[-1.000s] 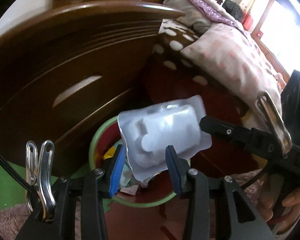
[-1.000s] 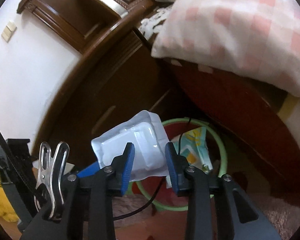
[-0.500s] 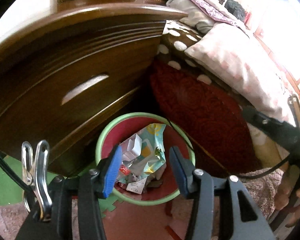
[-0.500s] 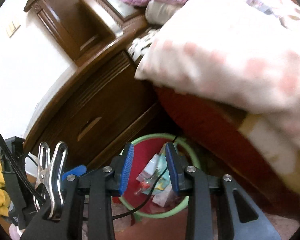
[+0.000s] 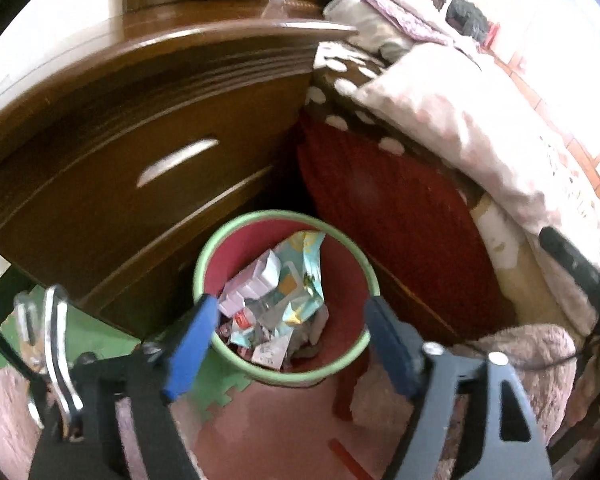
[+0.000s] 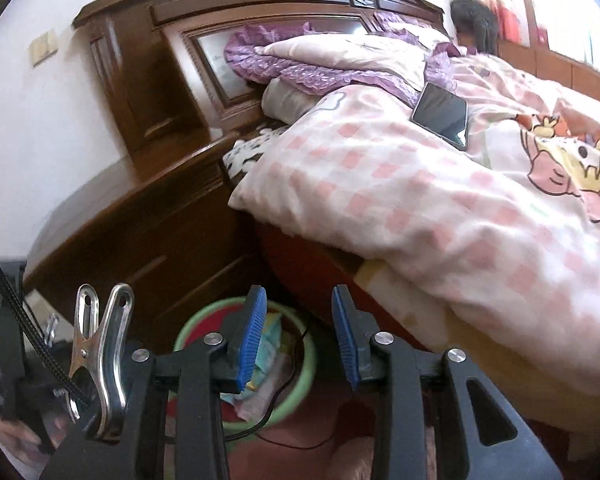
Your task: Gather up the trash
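Bin [image 5: 364, 268] first — green-rimmed, red inside, standing on the floor in the corner between the wooden nightstand [image 5: 140, 152] and the bed [image 5: 400, 216]; it is the landmark for everything else. Wrappers and small cartons [image 5: 276, 300] already lie heaped inside the bin, toward its near wall; the largest, a pale printed packet, runs lengthwise from the bin's far rim toward its middle.

The left tool [image 5: 288, 344] hangs directly above the bin, tilted steeply down at it; its jaws are opening and already stand wide, one blue pad over each side of the rim, with nothing between them. The right tool [image 6: 298, 336] is empty too, jaws narrow and opening slightly; it sits higher and further back from the bin, aimed over it toward the bed, so the bin shows only low between its fingers.

No loose trash shows outside the bin in either view; a phone [image 6: 440, 114] lies on the quilt [image 6: 420, 200], up and away from the bin, but that is hardly rubbish. The next move probably turns away from the bin — the left tool is nearer to it, the right already angled elsewhere.
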`<act>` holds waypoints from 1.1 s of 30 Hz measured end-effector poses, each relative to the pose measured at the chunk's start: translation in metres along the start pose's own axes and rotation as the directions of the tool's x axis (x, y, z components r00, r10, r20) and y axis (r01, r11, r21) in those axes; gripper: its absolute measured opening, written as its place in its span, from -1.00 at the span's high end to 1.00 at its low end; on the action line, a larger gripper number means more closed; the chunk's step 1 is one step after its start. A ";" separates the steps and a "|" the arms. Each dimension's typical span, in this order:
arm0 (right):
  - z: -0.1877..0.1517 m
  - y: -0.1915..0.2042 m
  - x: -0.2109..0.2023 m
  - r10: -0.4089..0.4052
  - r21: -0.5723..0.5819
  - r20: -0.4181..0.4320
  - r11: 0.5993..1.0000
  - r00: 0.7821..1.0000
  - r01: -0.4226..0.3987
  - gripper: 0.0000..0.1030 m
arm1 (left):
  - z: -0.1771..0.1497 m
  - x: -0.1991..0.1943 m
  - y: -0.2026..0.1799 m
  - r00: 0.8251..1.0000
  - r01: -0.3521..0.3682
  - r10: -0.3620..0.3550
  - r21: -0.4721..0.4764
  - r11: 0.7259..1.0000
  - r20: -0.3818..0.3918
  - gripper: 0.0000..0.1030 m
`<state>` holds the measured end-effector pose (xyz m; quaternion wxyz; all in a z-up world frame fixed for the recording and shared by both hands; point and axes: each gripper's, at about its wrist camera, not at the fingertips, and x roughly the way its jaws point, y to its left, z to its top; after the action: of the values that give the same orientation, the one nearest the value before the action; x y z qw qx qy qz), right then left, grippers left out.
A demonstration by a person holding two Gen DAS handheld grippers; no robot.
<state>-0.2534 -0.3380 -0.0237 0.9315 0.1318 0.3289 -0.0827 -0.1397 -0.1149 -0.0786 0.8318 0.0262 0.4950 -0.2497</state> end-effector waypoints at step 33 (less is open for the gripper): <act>-0.081 0.043 0.103 0.245 0.006 -0.306 0.967 0.920 -0.255 0.13 | -0.031 0.049 0.009 0.991 -0.134 0.134 0.010 0.991 -0.023 -0.79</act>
<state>-0.2114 -0.2795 -0.1409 0.8747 0.1682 0.4500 0.0637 -0.1416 -0.1168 -0.1375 0.8407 0.0658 0.5008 -0.1951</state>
